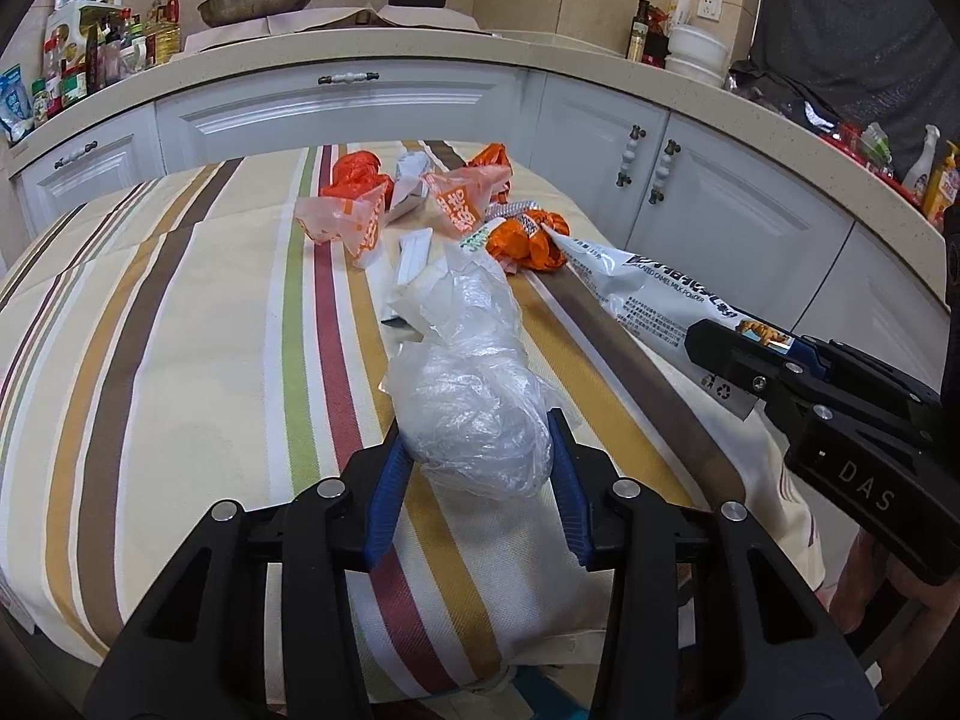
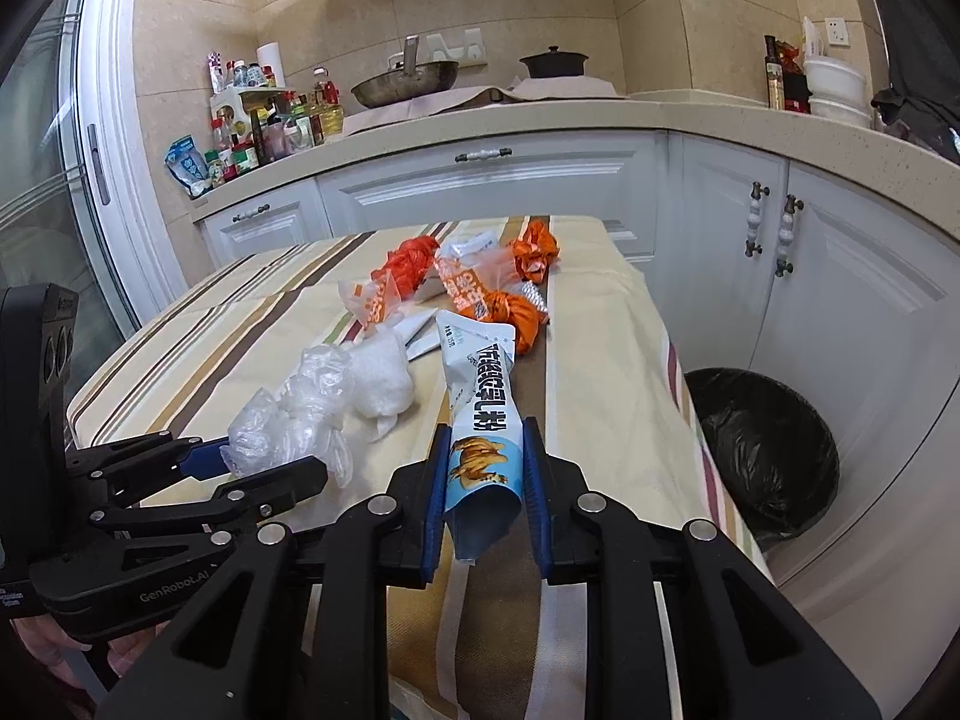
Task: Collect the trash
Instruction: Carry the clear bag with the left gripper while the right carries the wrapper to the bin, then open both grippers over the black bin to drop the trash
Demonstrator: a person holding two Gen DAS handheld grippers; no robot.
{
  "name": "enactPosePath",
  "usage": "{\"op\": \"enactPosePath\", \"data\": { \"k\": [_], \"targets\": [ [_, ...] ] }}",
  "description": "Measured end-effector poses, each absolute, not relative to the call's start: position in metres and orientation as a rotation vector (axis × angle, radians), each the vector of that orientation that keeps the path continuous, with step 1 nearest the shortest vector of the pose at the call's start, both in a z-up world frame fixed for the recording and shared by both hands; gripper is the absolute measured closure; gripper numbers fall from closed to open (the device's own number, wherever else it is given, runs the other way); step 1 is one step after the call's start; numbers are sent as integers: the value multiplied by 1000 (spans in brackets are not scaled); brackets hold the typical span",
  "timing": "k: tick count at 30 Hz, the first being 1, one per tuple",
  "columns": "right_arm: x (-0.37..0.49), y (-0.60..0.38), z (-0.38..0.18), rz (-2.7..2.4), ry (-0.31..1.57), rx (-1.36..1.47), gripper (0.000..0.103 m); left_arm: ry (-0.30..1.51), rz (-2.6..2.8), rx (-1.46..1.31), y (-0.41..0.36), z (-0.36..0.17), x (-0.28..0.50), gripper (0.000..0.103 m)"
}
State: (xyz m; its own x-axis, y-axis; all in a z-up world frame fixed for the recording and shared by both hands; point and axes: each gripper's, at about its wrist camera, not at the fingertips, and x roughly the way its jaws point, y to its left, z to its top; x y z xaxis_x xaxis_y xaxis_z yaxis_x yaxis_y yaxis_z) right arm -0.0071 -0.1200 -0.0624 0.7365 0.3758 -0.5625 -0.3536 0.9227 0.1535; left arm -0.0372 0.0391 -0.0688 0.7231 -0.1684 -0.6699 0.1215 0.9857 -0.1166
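Two grippers work over a table draped in a striped cloth (image 1: 180,312); pale cabinets (image 2: 492,180) under a speckled counter wrap round behind it, with a wok (image 2: 405,87) and a dark lidded pot (image 2: 553,63) standing on top; down on the floor to the right of the table stands a bin lined with a black bag (image 2: 762,450), its mouth open; on the cloth, well toward the far end, lies a loose heap of orange bags (image 1: 480,204) and white paper scraps, touching one another; nearer lies a clear plastic bag (image 1: 474,408), crumpled into a lump, with a wad of white paper (image 2: 384,384) just beyond it; the left gripper (image 1: 477,450) has its blue pads pressed against both sides of that lump, so it is clamped on the near end of the clear bag, which rests on the cloth; the right gripper (image 2: 485,468) is closed on the tail of a white milk powder packet (image 2: 480,408), pads tight on its printed end, the packet stretching forward above the brown stripe toward the orange heap; a hand shows faintly under each tool at the frame edges.
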Motion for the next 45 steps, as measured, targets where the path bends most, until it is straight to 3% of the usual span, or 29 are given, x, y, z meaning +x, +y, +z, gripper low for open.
{"op": "enactPosePath", "data": {
  "k": [9, 22, 35, 36, 38, 39, 41, 45],
  "targets": [
    [1, -152, -46, 278, 579, 40, 79, 709, -205, -70, 24, -50, -23, 61],
    [35, -224, -52, 54, 563, 22, 80, 658, -312, 13, -71, -29, 52, 61],
    [84, -284, -78, -31, 596, 110, 79, 761, -345, 114, -164, -53, 139, 60],
    [88, -286, -81, -33, 603, 120, 76, 771, -343, 123, -169, -56, 145, 58],
    [97, -294, -88, -44, 607, 147, 64, 792, -330, 141, -178, -62, 156, 38],
    [100, -297, -90, -56, 606, 151, 57, 791, -321, 143, -180, -64, 159, 37],
    [104, -303, -96, -74, 613, 161, 53, 795, -310, 146, -182, -67, 164, 30],
    [104, -307, -98, -88, 618, 171, 52, 799, -307, 125, -176, -66, 166, 28]
  ]
}}
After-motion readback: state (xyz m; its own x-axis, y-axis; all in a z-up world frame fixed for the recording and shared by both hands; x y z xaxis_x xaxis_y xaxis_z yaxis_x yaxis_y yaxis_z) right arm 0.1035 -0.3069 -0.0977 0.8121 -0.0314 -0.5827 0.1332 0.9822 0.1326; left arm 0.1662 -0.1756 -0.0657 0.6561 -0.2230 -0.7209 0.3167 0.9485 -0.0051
